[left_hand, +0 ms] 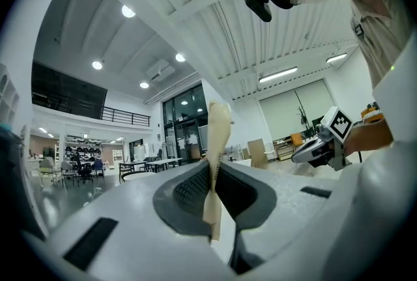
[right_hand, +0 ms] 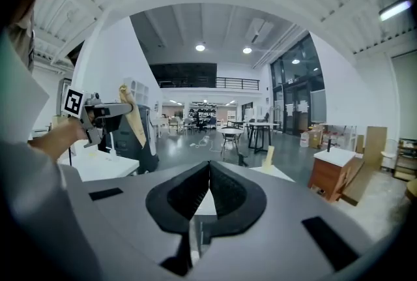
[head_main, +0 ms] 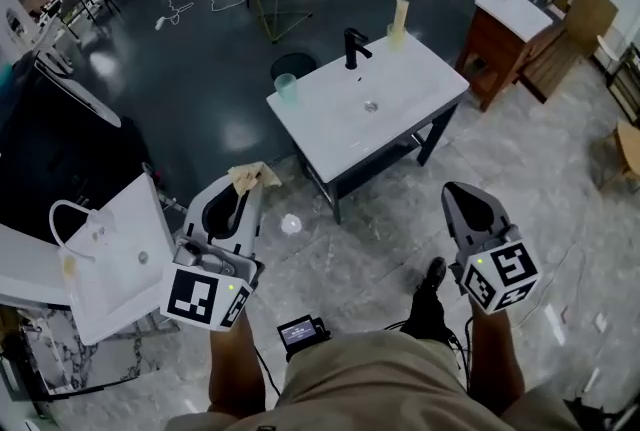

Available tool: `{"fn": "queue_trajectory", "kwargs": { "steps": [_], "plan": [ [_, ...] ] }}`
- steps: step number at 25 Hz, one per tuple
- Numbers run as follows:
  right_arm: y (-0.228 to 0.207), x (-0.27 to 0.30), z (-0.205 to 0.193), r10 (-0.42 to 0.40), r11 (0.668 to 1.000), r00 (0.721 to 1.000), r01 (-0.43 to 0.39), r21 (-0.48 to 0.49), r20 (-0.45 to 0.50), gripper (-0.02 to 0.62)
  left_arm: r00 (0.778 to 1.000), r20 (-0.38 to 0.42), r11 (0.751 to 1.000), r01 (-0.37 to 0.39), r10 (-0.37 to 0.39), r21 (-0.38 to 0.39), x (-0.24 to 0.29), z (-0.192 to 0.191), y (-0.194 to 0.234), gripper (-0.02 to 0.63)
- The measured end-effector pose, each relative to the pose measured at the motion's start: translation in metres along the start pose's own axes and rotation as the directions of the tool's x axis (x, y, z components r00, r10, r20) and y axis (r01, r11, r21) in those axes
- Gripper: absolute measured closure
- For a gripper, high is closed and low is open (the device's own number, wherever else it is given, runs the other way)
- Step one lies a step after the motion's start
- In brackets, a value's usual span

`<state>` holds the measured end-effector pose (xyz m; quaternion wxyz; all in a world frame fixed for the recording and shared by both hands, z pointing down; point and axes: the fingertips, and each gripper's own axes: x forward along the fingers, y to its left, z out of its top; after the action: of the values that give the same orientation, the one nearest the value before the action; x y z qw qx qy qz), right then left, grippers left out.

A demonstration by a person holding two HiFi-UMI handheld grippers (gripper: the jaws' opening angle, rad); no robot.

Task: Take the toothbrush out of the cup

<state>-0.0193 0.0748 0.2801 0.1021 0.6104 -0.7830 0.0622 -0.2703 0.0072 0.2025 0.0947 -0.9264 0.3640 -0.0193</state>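
My left claw (head_main: 234,199) grips a beige rag (head_main: 252,177); my right claw (head_main: 465,199) is closed, empty. The cup (head_main: 287,87) stands well ahead: I'd approach, then open the right.

No legible words, brands or numbers anywhere. Only signs: black-and-white square markers on cubes of left gripper (head_main: 236,191) and right gripper (head_main: 462,191), pattern only, no letters or digits. Same markers in both gripper views, equally unreadable. Small screen (head_main: 298,330) at person's waist lit, content too small to read.
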Motion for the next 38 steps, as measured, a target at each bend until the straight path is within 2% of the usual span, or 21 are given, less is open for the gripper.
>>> {"fn": "queue_trajectory", "kwargs": {
  "steps": [3, 7, 9, 12, 15, 19, 24, 28, 32, 38],
  "plan": [
    [-0.095, -0.011, -0.015, -0.035, 0.999, 0.999, 0.035, 0.011, 0.003, 0.591, 1.0, -0.017, 0.999, -0.024, 0.024, 0.023, 0.066, -0.004, -0.036, 0.578],
    [-0.24, -0.031, -0.05, -0.069, 0.995, 0.997, 0.071, 0.072, -0.04, 0.591, 0.996, -0.058, 0.998, -0.064, 0.064, 0.012, 0.171, -0.014, -0.091, 0.578],
    [-0.304, -0.037, -0.065, -0.061, 0.994, 0.995, 0.067, 0.085, -0.073, 0.591, 0.994, -0.072, 0.996, -0.084, 0.084, 0.009, 0.223, -0.012, -0.115, 0.578],
    [-0.375, -0.037, -0.07, -0.019, 0.995, 0.995, 0.028, 0.099, -0.096, 0.591, 0.989, -0.09, 0.993, -0.118, 0.12, 0.022, 0.282, 0.003, -0.145, 0.578],
    [-0.422, -0.029, -0.056, 0.014, 0.995, 0.998, -0.007, 0.1, -0.063, 0.591, 0.985, -0.1, 0.989, -0.138, 0.142, 0.043, 0.325, 0.02, -0.167, 0.578],
    [-0.451, -0.006, -0.037, 0.066, 0.993, 0.998, -0.064, 0.096, -0.019, 0.591, 0.984, -0.106, 0.988, -0.139, 0.145, 0.067, 0.361, 0.034, -0.183, 0.578],
    [-0.459, 0.027, -0.025, 0.123, 0.991, 0.992, -0.122, 0.064, -0.01, 0.591, 0.982, -0.098, 0.986, -0.156, 0.162, 0.064, 0.392, 0.025, -0.172, 0.578],
    [-0.478, 0.05, -0.011, 0.1, 0.995, 0.995, -0.1, 0.015, 0.013, 0.591, 0.983, -0.074, 0.985, -0.163, 0.167, 0.065, 0.418, 0.01, -0.151, 0.578],
    [-0.49, 0.077, -0.002, 0.088, 0.996, 0.996, -0.088, 0.01, 0.008, 0.591, 0.984, -0.056, 0.985, -0.168, 0.17, 0.048, 0.446, 0.005, -0.125, 0.578],
    [-0.5, 0.132, 0.001, 0.111, 0.994, 0.994, -0.111, 0.024, -0.015, 0.591, 0.978, -0.095, 0.983, -0.18, 0.183, 0.038, 0.471, -0.015, -0.093, 0.578]
  ]
}}
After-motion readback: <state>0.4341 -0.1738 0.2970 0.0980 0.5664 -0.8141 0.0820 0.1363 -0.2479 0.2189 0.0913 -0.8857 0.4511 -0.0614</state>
